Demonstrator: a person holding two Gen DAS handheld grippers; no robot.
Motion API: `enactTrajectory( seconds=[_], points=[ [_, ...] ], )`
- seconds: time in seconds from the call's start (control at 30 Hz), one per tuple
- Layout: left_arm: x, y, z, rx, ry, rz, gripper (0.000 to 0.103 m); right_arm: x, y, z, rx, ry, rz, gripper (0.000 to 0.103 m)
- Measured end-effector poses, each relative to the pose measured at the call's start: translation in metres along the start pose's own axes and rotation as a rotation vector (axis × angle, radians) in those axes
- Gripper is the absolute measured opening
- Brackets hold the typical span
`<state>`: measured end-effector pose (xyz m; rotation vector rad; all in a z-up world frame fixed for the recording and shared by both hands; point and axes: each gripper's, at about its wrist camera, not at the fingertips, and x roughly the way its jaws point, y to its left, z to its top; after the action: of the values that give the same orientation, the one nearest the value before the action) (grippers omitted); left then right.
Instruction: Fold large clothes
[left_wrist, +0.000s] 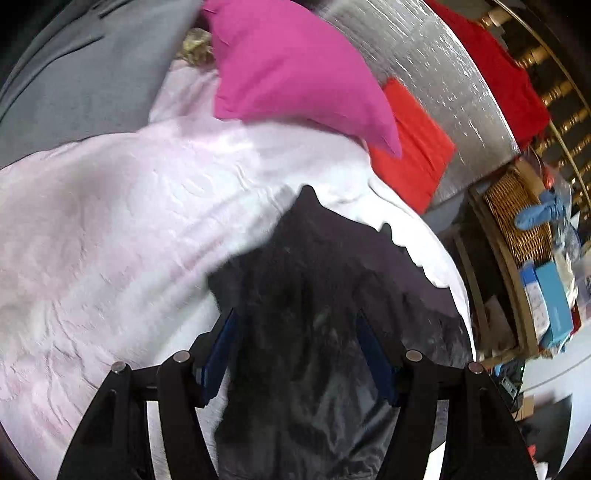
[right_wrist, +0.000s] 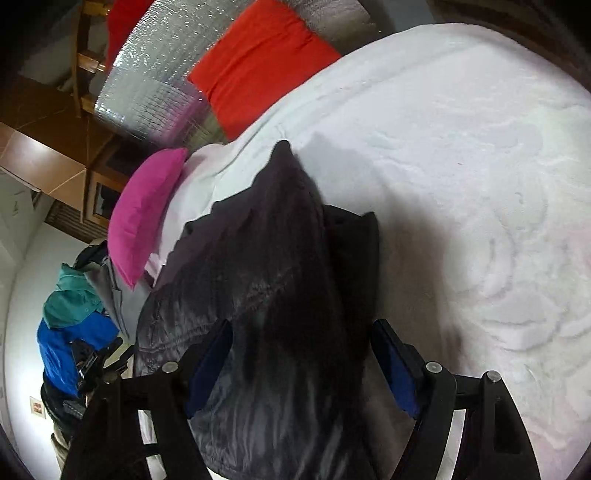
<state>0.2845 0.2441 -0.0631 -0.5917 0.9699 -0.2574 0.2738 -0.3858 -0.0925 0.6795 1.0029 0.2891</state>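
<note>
A dark grey puffy jacket (left_wrist: 314, 258) lies on a white quilted bedspread (left_wrist: 129, 221). In the left wrist view my left gripper (left_wrist: 295, 314) hangs over it, jaws apart, with jacket cloth filling the space between the blue pads (left_wrist: 221, 350). In the right wrist view the jacket (right_wrist: 266, 240) rises to a peak and casts a shadow on the bedspread (right_wrist: 461, 166). My right gripper (right_wrist: 303, 325) straddles it with the jaws wide. Its left pad (right_wrist: 210, 362) is against the cloth, and a gap shows beside the right one.
A pink pillow (left_wrist: 288, 62) and a red pillow (left_wrist: 410, 144) lie by a silver quilted headboard (left_wrist: 424, 66). Grey cloth (left_wrist: 74, 81) lies at the upper left. A wicker basket (left_wrist: 517, 214) and boxes stand beside the bed. Blue and teal cloth (right_wrist: 70, 325) shows at the left edge.
</note>
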Motion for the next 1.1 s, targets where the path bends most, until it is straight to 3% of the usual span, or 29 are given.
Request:
enactTrajectory(
  seconds=[0.1,0.23,0.3,0.33,0.37,0.43,0.53,0.67,0.73,0.77,0.8,0.83,0.87,0.97,1.1],
  points=[
    [0.024,0.001,-0.007,0.033,0.113,0.008,0.067,0.011,0.002,0.001,-0.012,0.025,0.023,0.081],
    [0.046,-0.001,-0.012,0.036,0.141,-0.010,0.068,0.013,0.005,0.000,-0.033,0.025,0.025,0.081],
    [0.050,-0.002,-0.010,0.038,0.143,-0.012,0.067,0.012,0.009,0.001,-0.065,0.037,0.000,0.072],
    [0.053,-0.005,-0.010,0.057,0.150,0.011,0.064,0.014,0.011,0.001,-0.081,0.055,-0.032,0.060],
    [0.056,-0.008,-0.011,0.078,0.158,0.030,0.063,0.016,0.013,0.002,-0.083,0.066,-0.040,0.056],
    [0.057,-0.012,-0.011,0.108,0.156,0.049,0.063,0.020,0.013,0.003,-0.082,0.075,-0.047,0.056],
    [0.061,-0.006,-0.010,0.083,0.158,0.070,0.077,0.022,0.009,0.004,-0.049,0.073,-0.028,0.066],
    [0.066,-0.001,-0.012,0.068,0.157,0.043,0.076,0.025,0.015,0.002,-0.083,0.074,-0.048,0.070],
    [0.071,-0.008,-0.013,0.105,0.168,0.060,0.063,0.029,0.021,0.001,-0.107,0.086,-0.074,0.060],
    [0.074,-0.011,-0.012,0.107,0.178,0.048,0.047,0.028,0.021,0.001,-0.111,0.090,-0.071,0.044],
    [0.076,-0.013,-0.011,0.097,0.187,0.032,0.035,0.026,0.023,0.002,-0.108,0.094,-0.063,0.037],
    [0.074,-0.015,-0.011,0.094,0.183,0.038,0.032,0.025,0.028,0.003,-0.116,0.093,-0.066,0.027],
    [0.073,-0.019,-0.011,0.103,0.178,0.051,0.027,0.023,0.033,0.003,-0.133,0.093,-0.080,0.023],
    [0.064,-0.030,-0.011,0.150,0.160,0.097,0.021,0.018,0.049,0.004,-0.162,0.087,-0.110,0.020],
    [0.045,-0.059,0.002,0.197,0.112,0.104,0.018,-0.002,0.080,0.011,-0.225,0.062,-0.111,0.015]
  ],
)
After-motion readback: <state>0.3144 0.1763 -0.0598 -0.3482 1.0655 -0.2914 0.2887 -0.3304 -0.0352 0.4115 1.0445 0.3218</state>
